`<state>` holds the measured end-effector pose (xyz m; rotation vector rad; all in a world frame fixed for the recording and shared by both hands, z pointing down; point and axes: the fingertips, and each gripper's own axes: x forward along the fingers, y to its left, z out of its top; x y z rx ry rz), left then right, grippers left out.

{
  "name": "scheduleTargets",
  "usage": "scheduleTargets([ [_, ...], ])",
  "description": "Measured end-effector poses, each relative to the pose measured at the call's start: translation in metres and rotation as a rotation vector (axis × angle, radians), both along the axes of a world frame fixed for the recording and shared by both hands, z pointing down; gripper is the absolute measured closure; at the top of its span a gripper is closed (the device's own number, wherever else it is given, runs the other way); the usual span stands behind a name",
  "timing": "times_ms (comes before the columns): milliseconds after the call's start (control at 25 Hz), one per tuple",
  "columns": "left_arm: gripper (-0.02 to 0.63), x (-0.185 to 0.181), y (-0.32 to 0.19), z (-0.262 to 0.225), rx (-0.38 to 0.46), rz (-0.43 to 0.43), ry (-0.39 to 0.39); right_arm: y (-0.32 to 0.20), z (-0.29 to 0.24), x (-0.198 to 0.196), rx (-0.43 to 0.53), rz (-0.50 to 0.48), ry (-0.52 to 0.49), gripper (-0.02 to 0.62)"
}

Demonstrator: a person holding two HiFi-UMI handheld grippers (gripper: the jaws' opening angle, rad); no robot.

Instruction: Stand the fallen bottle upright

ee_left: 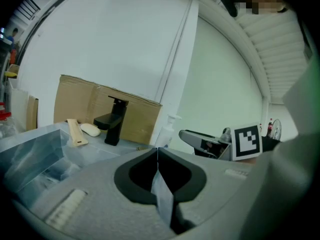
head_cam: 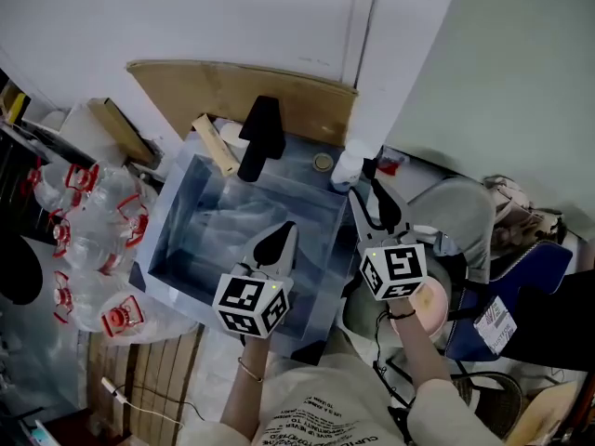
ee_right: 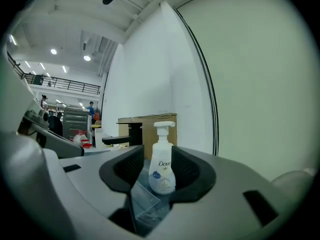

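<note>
The white plastic pump bottle (head_cam: 348,167) with a blue-printed label stands upright on the rim at the far right corner of the steel sink (head_cam: 200,249), whose basin is wrapped in bluish film. Its pump head points up and its base sits flat on the ledge.

The right gripper (head_cam: 367,193) hangs just off the right edge of the sink, level and aimed at that far corner, so the bottle stands straight ahead of it. In the right gripper view the bottle fills the middle of the gap between the two dark jaws. The jaws stand partly apart with one on either side of the bottle's body. A sliver of space shows on the bottle's left, and whether the right pad touches it cannot be told. Nothing is clamped.

The left gripper (head_cam: 286,232) hovers over the near half of the sink, tilted a little downward toward the basin. Its jaws are pressed together tip to tip and hold nothing. The bottle is well off to its right, at the other side of the sink.

On the far rim of the sink stands a matte black square tap (head_cam: 260,137), and a pale wooden block (head_cam: 214,144) lies just to its left. Behind the sink a brown cardboard sheet (head_cam: 242,96) leans against the white wall. Left of the sink lies a heap of clear plastic bottles with red labels (head_cam: 93,240).
</note>
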<state>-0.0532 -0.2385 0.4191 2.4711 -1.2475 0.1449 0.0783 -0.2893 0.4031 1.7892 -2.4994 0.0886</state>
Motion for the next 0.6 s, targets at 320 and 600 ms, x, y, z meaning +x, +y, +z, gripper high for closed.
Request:
scheduleTargets([
  [320, 0.581, -0.001, 0.012, -0.024, 0.052, 0.024, -0.017, 0.027, -0.006, -0.006, -0.044, -0.036, 0.020, 0.546],
  [600, 0.581, -0.009, 0.020, -0.044, 0.103, 0.017, -0.042, 0.046, -0.015, -0.015, -0.057, -0.103, 0.028, 0.585],
])
